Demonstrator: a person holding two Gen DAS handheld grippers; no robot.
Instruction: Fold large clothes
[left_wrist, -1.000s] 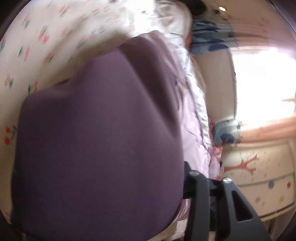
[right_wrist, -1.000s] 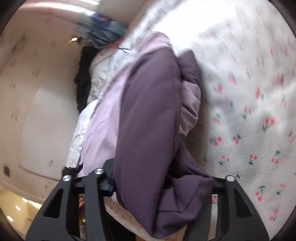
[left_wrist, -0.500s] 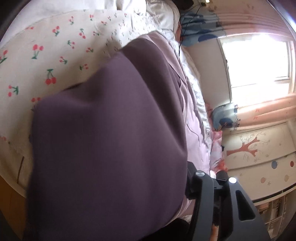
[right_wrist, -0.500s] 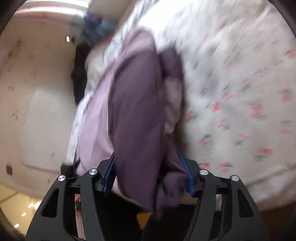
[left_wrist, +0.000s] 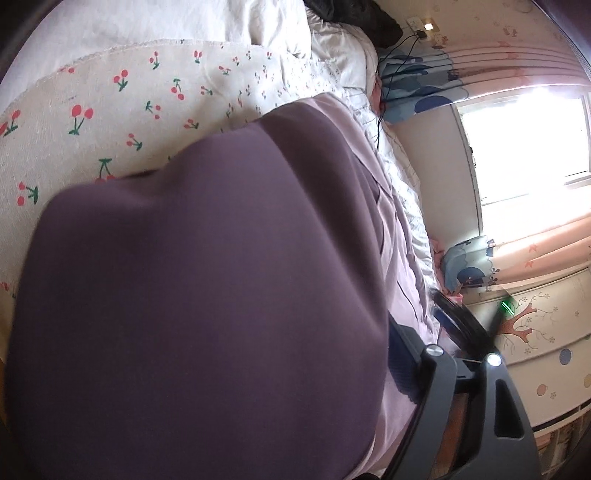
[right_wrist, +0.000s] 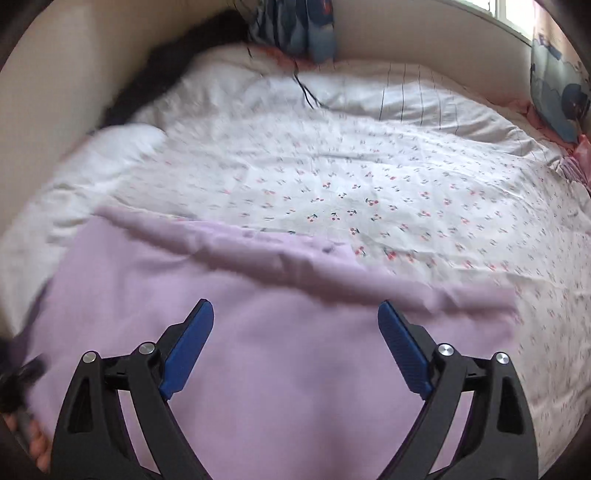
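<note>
Purple garment (left_wrist: 207, 295): soft, limp, light; lies on cherry-print bedspread (right_wrist: 406, 192). Best held at hem corners. Right gripper (right_wrist: 295, 347) jaws just opened wide, empty; left gripper (left_wrist: 417, 354) opening, cloth covering it, grip unclear.

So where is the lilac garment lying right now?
In the right wrist view the lilac garment lies spread on the cherry-print sheet at the bed's near edge, just under the open right gripper.

A cherry-print bedsheet (right_wrist: 369, 192) covers the bed, with a white duvet (right_wrist: 110, 155) bunched at its far side, a blue cartoon-print pillow (left_wrist: 469, 262) by the bright window (left_wrist: 524, 136), and a tree-painted cabinet (left_wrist: 535, 332) below peach curtains (left_wrist: 546, 240).
</note>
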